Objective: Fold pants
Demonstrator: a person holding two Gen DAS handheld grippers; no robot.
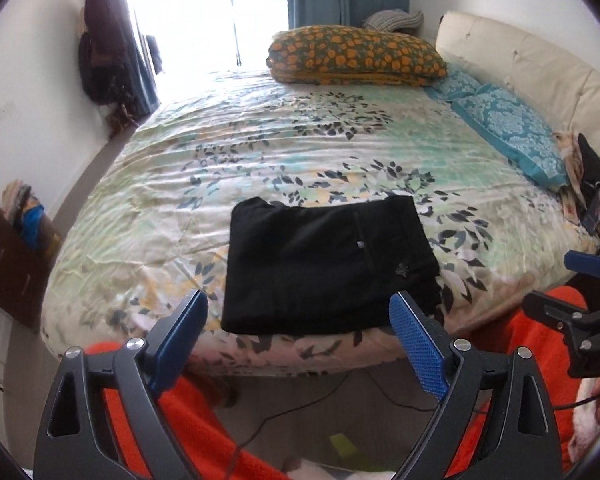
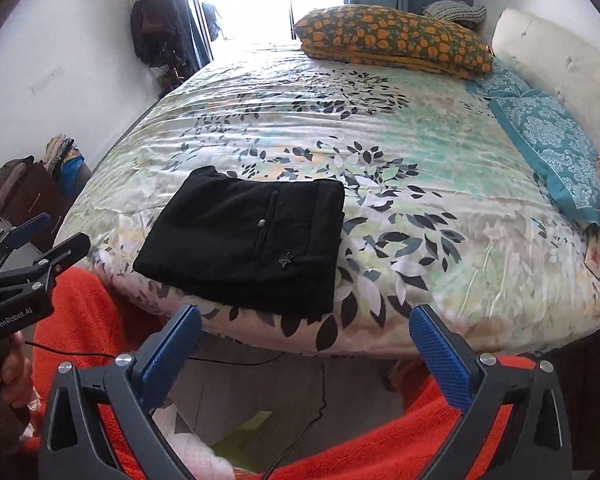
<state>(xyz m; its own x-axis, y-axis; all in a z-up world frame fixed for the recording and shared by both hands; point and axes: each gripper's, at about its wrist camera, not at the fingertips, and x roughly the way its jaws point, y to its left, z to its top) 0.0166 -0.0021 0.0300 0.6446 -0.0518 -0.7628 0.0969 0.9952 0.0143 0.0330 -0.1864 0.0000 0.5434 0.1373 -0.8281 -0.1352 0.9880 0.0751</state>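
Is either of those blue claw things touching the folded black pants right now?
Apart. In the left wrist view the left gripper hangs open short of the pants; in the right wrist view the right gripper is open too, with bedspread showing between.

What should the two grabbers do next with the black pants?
Probably nothing more than pulling back. The pants already lie folded in a neat square near the edge of the bed. The left gripper and right gripper are both open, empty and off the cloth, so the folding looks done.
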